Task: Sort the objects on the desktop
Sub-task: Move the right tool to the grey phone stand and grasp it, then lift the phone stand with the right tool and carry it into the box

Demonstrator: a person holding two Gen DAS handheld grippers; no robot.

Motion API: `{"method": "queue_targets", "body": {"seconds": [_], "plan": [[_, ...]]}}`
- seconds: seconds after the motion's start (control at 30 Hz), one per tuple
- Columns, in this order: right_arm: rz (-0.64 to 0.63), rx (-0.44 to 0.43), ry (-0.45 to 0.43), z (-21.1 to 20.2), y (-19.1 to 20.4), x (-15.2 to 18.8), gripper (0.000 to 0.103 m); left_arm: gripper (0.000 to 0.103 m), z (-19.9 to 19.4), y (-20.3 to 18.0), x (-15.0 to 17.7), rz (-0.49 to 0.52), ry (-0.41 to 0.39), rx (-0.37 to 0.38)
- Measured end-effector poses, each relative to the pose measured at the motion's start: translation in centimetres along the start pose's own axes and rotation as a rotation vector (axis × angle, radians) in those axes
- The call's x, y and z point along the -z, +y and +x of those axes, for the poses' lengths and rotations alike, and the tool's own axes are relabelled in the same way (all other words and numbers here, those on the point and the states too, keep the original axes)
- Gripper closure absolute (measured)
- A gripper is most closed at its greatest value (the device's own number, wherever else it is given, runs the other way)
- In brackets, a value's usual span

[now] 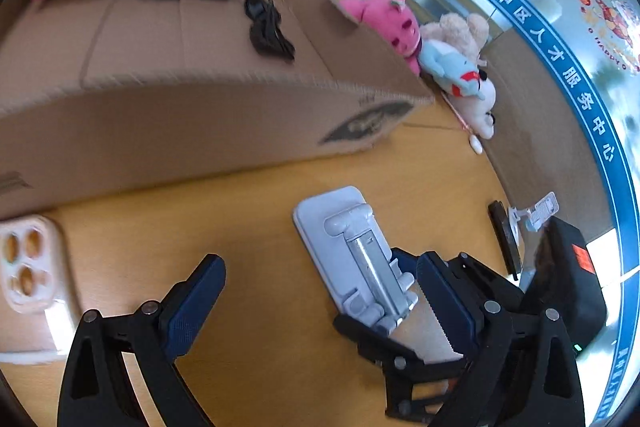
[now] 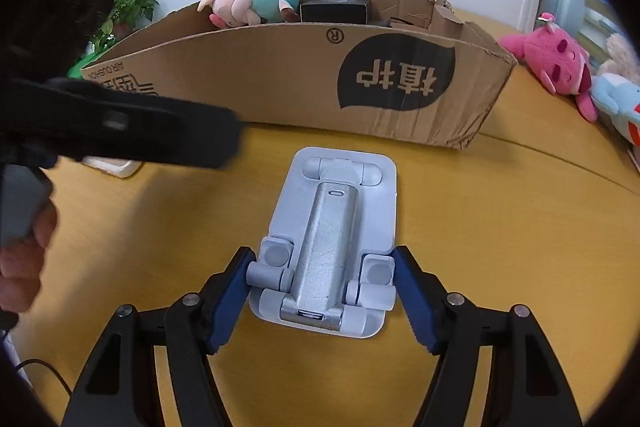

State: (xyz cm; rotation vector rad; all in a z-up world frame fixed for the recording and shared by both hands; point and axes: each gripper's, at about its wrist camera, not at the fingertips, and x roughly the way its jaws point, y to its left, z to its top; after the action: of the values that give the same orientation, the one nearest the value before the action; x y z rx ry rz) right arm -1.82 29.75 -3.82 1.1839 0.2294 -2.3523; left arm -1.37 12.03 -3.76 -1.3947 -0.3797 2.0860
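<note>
While the cardboard box (image 2: 280, 83) stands behind, jaws flank the phone stand (image 2: 332, 239).

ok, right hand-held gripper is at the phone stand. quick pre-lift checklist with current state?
1. Right hand-held gripper straddles the folded phone stand: ok, one finger on each side of its near end.
2. Fingers gripping the stand: cannot tell, they sit right at its sides but contact is unclear.
3. Stand flat on the table: ok.
4. Left hand-held gripper out of the way: not ok, open and close beside the stand.
5. Cardboard box has room: ok, a plush toy and a black box inside, floor partly bare.
6. Pink phone case clear of the lift path: ok.
</note>
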Motion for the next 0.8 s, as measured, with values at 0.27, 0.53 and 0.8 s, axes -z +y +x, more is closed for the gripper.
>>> {"method": "queue_targets", "body": {"seconds": [0.27, 0.53, 0.8], "plan": [[0.034, -0.054, -0.02, -1.4, 1.8, 1.7, 0.034, 0.018, 2.2, -3.3, 0.6, 0.077, 0.053, -0.056], [0.043, -0.018, -0.036, -2.5, 3.1, 2.5, 0.034, 0.05, 1.7, -3.4, 1.1, 0.08, 0.043, -0.143], [0.021, 0.013, -0.093, -4.9, 4.9, 1.5, 0.034, 0.051, -1.4, -3.8, 0.9, 0.08, -0.033, -0.13]]}}
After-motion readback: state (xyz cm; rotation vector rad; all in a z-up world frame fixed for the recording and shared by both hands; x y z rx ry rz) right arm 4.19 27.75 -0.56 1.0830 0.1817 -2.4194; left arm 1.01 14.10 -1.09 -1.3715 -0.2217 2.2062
